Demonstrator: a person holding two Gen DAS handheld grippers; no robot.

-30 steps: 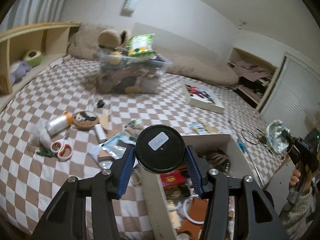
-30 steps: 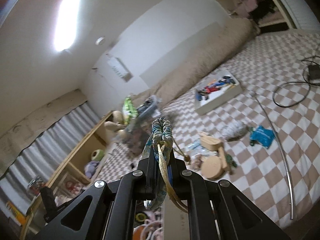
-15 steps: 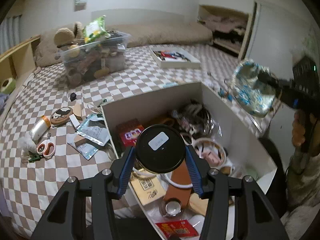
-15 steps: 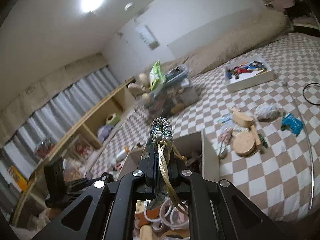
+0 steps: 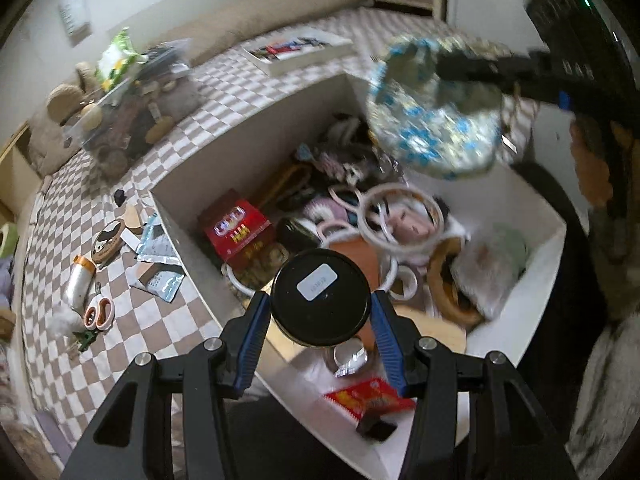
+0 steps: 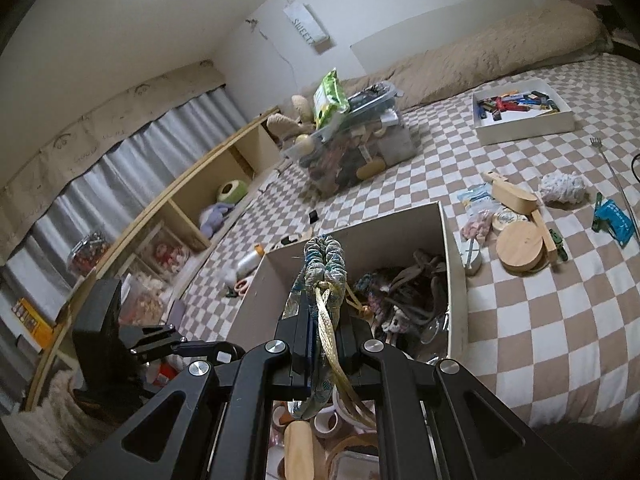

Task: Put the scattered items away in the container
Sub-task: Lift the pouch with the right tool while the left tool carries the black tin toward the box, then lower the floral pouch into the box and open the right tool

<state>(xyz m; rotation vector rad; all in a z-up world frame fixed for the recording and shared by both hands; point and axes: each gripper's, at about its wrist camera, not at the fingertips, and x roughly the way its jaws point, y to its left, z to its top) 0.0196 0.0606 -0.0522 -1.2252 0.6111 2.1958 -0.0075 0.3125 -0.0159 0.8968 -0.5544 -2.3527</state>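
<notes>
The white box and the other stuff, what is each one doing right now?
white box: open, nearly full
black-lidded jar: held over the box
left gripper: jaws shut on the jar
drawstring pouch: cinched shut, hanging over the box
right gripper: jaws shut on the pouch
scissors: closed, lying on the bed
clear bin: overfull

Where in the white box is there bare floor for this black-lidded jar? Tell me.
Only at the white box's near end, around the red packet. The middle and far end are crowded: white rings, red carton, tangled cords.
</notes>
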